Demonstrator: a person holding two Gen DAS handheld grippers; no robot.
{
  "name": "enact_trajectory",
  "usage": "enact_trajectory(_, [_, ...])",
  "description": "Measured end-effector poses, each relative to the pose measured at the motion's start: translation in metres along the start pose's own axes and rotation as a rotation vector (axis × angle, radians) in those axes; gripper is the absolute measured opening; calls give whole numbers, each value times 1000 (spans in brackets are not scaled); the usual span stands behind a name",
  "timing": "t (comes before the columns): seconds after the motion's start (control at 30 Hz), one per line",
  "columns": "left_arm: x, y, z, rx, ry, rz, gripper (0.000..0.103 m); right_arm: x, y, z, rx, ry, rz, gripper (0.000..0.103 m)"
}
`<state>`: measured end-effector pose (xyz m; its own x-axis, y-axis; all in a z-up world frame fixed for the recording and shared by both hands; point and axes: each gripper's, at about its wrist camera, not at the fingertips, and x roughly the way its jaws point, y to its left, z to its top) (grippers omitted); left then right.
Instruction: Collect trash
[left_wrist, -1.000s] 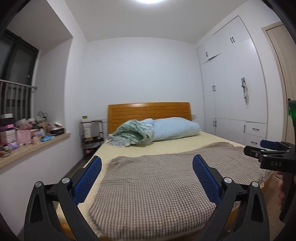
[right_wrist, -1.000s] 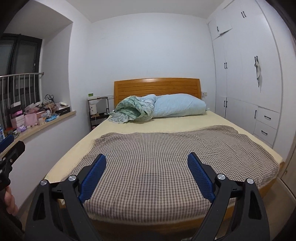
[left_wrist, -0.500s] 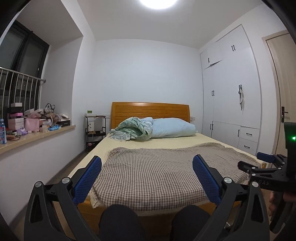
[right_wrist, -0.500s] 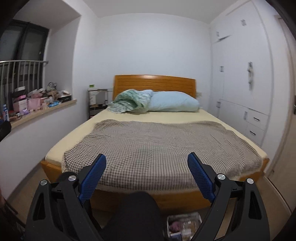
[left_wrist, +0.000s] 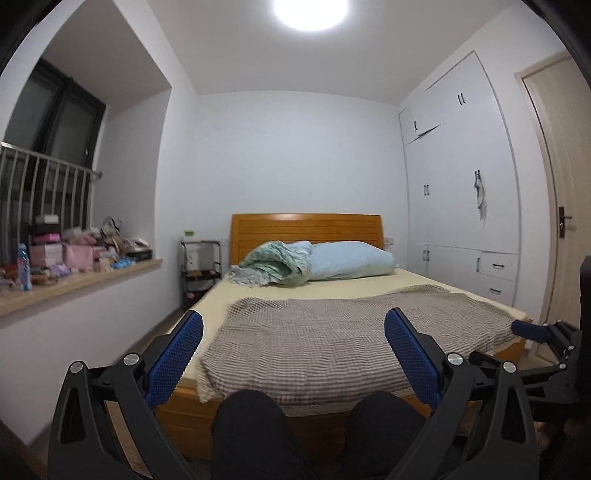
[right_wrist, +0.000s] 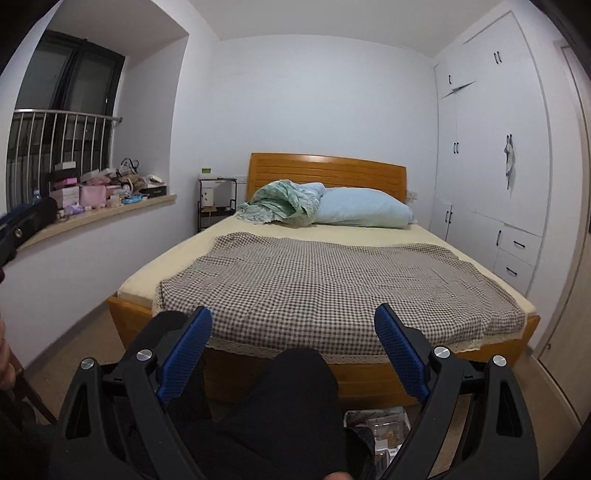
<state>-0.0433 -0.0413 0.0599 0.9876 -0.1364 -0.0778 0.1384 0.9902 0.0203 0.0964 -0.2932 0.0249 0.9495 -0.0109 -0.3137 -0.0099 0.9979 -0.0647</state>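
Trash (right_wrist: 376, 430) is lying in clear packaging on the floor by the bed's (right_wrist: 332, 376) foot edge, beside our knee; we are holding both the left gripper (left_wrist: 293, 352) and right gripper (right_wrist: 293, 341) released and empty, so we are aiming to lower the right slowly, straddling one piece

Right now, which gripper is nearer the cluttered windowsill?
Left, as far as I can judge. The left gripper is on the windowsill side, showing at the right wrist view's left edge. The right gripper is further over, toward the wardrobe.
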Motion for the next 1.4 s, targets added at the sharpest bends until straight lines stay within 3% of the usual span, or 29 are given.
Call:
enact_trajectory(0.7, [16,1,6,1,22,-25,95,-7,-4,-11,66,12,-44,86])
enact_trajectory(1.4, [18,3,4,-2,25,-33,95,-10,-8,-9,69,13,-35,86])
